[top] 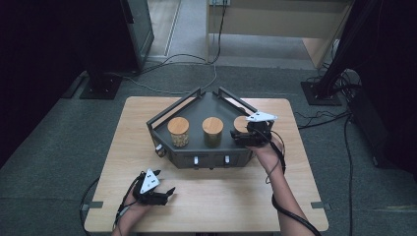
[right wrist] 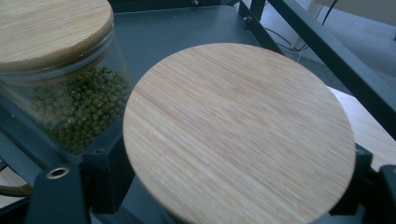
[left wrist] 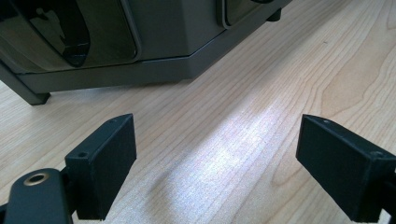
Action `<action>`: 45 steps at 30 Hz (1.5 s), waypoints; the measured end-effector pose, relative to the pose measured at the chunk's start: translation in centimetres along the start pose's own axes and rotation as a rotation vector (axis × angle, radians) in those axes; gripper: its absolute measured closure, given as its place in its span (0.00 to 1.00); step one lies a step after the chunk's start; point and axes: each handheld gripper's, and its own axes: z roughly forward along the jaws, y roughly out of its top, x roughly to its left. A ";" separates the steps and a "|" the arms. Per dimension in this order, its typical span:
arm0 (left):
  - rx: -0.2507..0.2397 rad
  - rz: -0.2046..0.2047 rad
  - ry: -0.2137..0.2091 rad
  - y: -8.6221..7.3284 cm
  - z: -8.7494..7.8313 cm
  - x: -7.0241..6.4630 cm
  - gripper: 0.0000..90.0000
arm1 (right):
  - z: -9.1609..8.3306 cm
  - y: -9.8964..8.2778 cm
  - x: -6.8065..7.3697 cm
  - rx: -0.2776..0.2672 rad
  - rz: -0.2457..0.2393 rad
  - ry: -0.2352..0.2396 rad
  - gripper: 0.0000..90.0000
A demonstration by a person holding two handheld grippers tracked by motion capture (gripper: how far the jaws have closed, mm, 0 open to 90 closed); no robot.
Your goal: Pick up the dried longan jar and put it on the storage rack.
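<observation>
A dark grey corner rack [top: 196, 109] stands on the wooden table [top: 221, 206] and carries three glass jars with bamboo lids. My right gripper [top: 242, 135] is at the right jar [top: 239, 122], one jaw on each side of it just below its lid [right wrist: 238, 126], shut on the glass. Next to it is the middle jar [right wrist: 70, 102], full of green beans. The left jar [top: 178, 129] holds something yellowish. My left gripper [top: 170, 192] rests low over the table near its front left, open with bare wood between its fingers [left wrist: 102, 163].
The rack has a raised rail [top: 172, 109] along its back sides and small knobs [top: 195, 160] on its front panel. In the left gripper view the rack's front [left wrist: 163, 28] is close ahead. Cables [top: 187, 59] and black stand bases [top: 101, 86] lie on the floor beyond the table.
</observation>
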 end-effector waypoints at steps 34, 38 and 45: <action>0.001 -0.003 0.004 0.0 0.0 0.0 0.13 | -3.5 -2.5 -0.1 -0.007 0.022 0.030 0.20; 0.001 -0.002 0.005 0.0 0.0 0.0 0.13 | -3.8 -3.1 -0.1 -0.010 0.021 0.041 0.20; -0.001 -0.004 0.007 0.0 0.0 -0.1 0.13 | -4.5 -4.0 0.0 -0.019 0.017 0.055 0.20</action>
